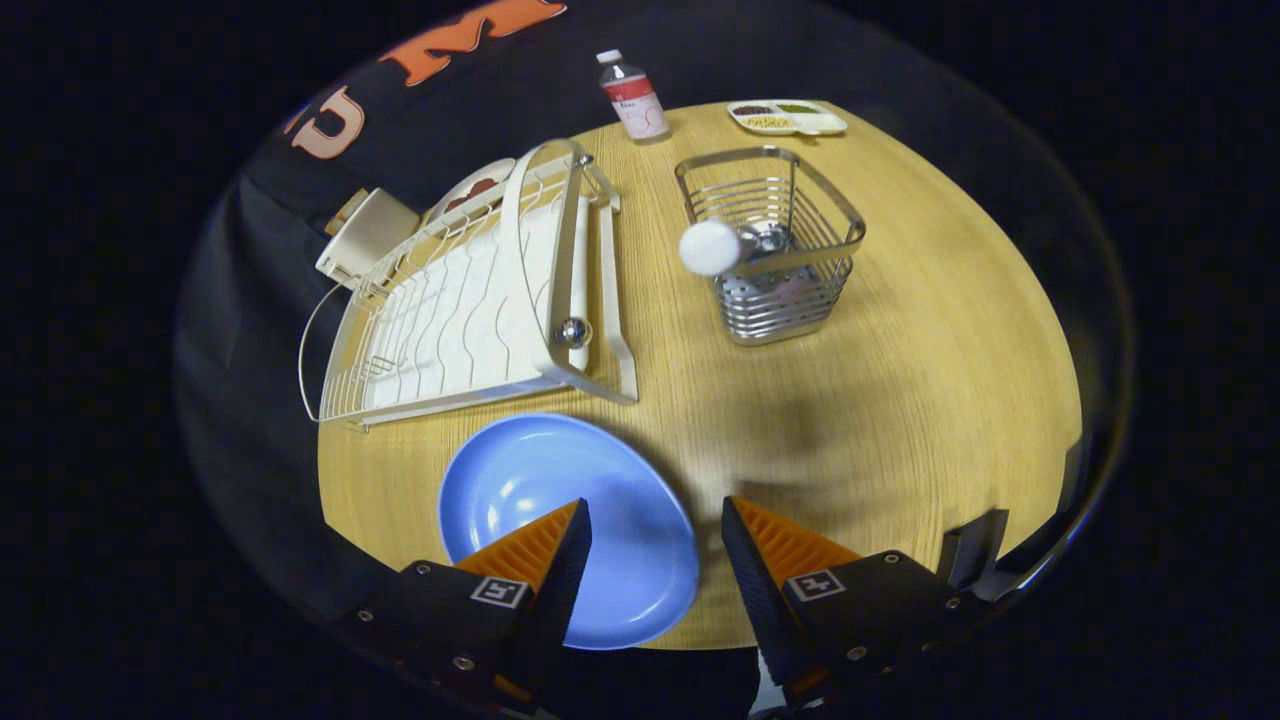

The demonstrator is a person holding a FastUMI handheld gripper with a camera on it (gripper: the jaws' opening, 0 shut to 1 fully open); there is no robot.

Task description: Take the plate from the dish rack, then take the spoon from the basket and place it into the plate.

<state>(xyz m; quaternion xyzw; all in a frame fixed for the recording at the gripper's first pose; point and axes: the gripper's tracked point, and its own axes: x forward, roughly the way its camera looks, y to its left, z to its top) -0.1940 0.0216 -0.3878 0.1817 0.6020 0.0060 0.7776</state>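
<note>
Looking down at the round wooden table [900,400] right now, the blue plate [560,520] is already out of the dish rack [470,300] and lies flat near the table's near edge, just in front of the rack's near end. My gripper [655,545] hangs over it with the fingers spread wide and nothing held, one finger over the plate and the other over bare wood beside its rim. So I reckon the plate half is done and the spoon [712,247] is next: it stands in the wire basket [780,250] toward the far side of the table, white round end poking over the rim, the rest hidden among the wires. What worries me is that the basket looks light and the slots are narrow, so coming in at an angle could catch a wire and tip or drag the whole thing. A smooth rounded end could also slip out of the fingers. There's a bottle [632,95] and a snack tray [787,117] beyond the basket too, so overshooting could knock them.
</note>
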